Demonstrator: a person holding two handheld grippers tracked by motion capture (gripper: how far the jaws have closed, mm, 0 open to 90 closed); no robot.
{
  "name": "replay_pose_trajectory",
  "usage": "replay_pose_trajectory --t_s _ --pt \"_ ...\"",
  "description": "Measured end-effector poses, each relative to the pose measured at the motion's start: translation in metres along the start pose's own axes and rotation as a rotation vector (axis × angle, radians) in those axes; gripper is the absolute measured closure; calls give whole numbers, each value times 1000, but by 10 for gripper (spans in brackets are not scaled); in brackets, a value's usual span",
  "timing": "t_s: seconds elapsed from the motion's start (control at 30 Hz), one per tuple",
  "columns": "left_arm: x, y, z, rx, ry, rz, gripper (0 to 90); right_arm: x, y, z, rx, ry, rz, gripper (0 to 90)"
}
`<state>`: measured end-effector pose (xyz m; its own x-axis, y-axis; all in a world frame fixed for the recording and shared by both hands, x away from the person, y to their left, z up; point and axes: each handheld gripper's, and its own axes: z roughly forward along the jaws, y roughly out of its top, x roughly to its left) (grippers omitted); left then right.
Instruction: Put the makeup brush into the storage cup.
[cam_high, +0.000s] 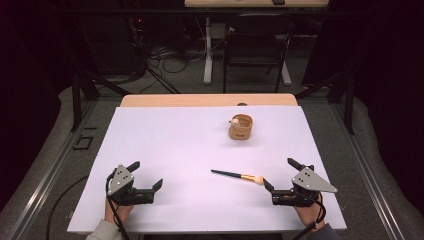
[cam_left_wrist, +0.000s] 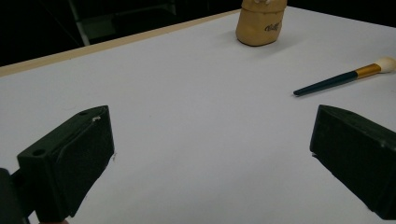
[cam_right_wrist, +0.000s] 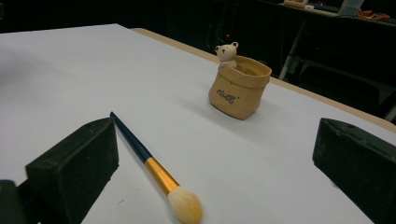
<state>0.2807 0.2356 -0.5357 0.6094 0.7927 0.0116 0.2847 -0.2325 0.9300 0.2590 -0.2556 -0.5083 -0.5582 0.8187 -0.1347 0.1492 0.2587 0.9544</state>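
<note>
- Both grippers rest low on the white table (cam_high: 165, 145) with nothing in them: the left gripper (cam_high: 148, 176) has its jaws spread wide over bare surface, and the right gripper (cam_high: 281, 174) is spread just as wide.
- The makeup brush (cam_high: 238, 176) lies flat just ahead of the right gripper's inner finger (cam_high: 269, 184), its pale bristle head (cam_right_wrist: 185, 205) all but touching that fingertip, nearer to it than to the outer finger.
- In the right gripper view the brush's long axis runs on a slant from bristles by the near finger out to the dark handle tip (cam_right_wrist: 113, 115), which points away from the jaws, toward the middle of the table and the left gripper's side.
- The tan bear pot (cam_right_wrist: 239, 87) stands upright well beyond both pairs of fingers, its mouth open upward, a small bear figure at its rim.
- The step in hand looks to me like picking up the brush with the right gripper.
- To do it well I'd turn the wrist so the fingers straddle the handle crosswise, close on the gold ferrule (cam_right_wrist: 160, 174) or the handle just past it, not the soft bristles, and lift level.
</note>
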Motion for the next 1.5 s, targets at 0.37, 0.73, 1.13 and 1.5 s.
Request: replay_pose_trajectory --t_s 0.37,0.73,1.13,1.5 --pt "0 0 2 6 -7 -2 0 -1 0 5 10 25 1 0" --pt "0 0 2 9 -8 2 0 0 2 11 24 43 -11 0" --pt "0 0 2 11 -11 4 0 0 5 20 55 80 -32 0" --pt "0 0 2 14 -12 5 0 0 8 29 98 127 -51 0"
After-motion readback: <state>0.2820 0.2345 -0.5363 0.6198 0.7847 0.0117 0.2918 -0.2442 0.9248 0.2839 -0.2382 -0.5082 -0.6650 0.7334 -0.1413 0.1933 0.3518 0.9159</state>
